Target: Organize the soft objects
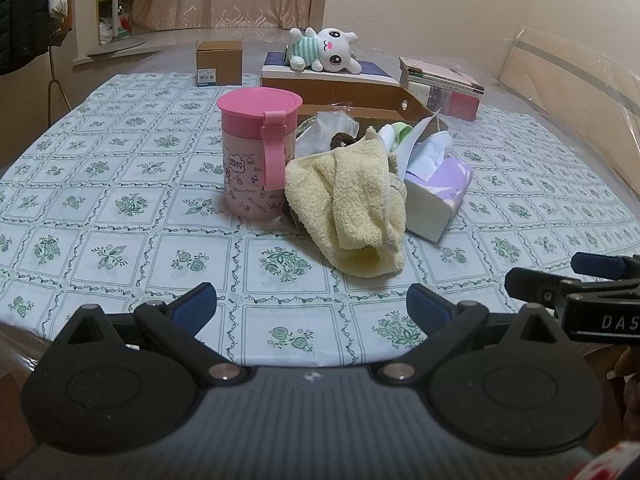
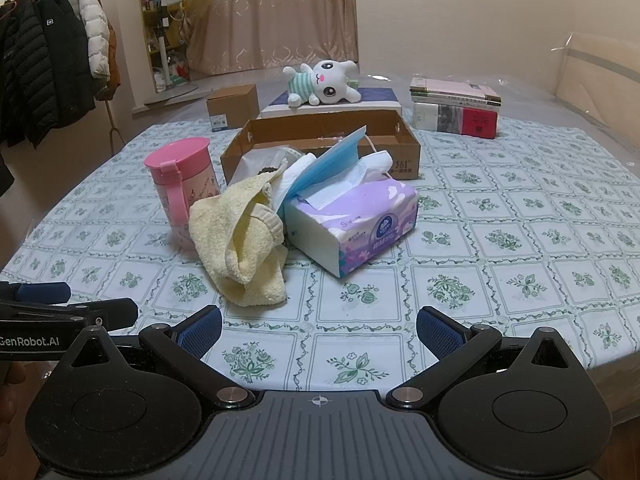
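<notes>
A crumpled yellow towel [image 1: 356, 204] lies mid-table, also in the right wrist view [image 2: 244, 240]. A purple tissue pack [image 2: 352, 224] sits at its right, seen too in the left wrist view [image 1: 436, 196]. A blue face mask [image 2: 332, 164] leans on the pack. A white plush bunny [image 1: 328, 48] lies on a box at the back, also in the right wrist view [image 2: 324, 84]. An open cardboard box [image 2: 400, 148] stands behind the pile. My left gripper [image 1: 312, 304] is open and empty, near the table's front edge. My right gripper [image 2: 320, 328] is open and empty beside it.
A pink lidded cup [image 1: 260, 152] stands left of the towel, touching it. A small cardboard box [image 2: 232, 110] and a stack of books [image 2: 456, 110] sit at the back. Coats [image 2: 48, 68] hang far left. A floral tablecloth [image 2: 520, 240] covers the table.
</notes>
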The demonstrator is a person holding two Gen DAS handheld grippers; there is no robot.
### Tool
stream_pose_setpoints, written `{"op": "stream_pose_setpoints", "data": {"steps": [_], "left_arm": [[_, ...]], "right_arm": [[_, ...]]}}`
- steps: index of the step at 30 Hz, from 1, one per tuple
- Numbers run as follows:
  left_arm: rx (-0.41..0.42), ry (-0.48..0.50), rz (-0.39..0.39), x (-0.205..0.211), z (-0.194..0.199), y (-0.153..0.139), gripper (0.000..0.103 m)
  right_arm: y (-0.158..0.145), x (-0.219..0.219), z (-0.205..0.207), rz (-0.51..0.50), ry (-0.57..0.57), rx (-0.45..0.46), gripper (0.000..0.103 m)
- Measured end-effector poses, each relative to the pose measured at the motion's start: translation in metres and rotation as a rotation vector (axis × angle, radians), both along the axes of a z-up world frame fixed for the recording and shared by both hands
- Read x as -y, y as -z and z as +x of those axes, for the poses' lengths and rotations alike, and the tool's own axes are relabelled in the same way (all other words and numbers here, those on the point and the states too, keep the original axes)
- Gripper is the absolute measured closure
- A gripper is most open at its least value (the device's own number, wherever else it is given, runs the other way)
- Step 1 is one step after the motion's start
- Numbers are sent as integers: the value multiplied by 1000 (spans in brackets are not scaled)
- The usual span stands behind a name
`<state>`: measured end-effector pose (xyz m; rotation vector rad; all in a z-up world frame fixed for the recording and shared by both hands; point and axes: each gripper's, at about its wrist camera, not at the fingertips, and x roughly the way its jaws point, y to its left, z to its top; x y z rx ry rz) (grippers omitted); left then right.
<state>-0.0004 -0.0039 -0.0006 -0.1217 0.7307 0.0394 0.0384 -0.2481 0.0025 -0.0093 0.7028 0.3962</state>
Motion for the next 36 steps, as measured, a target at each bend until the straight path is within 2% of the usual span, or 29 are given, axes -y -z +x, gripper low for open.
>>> {"op": "stream_pose_setpoints", "data": {"steps": [36], "left_arm": [[1,0,-9,0,-1,-1,2]], "right_arm": [[0,0,1,-2,10,2,0]]}}
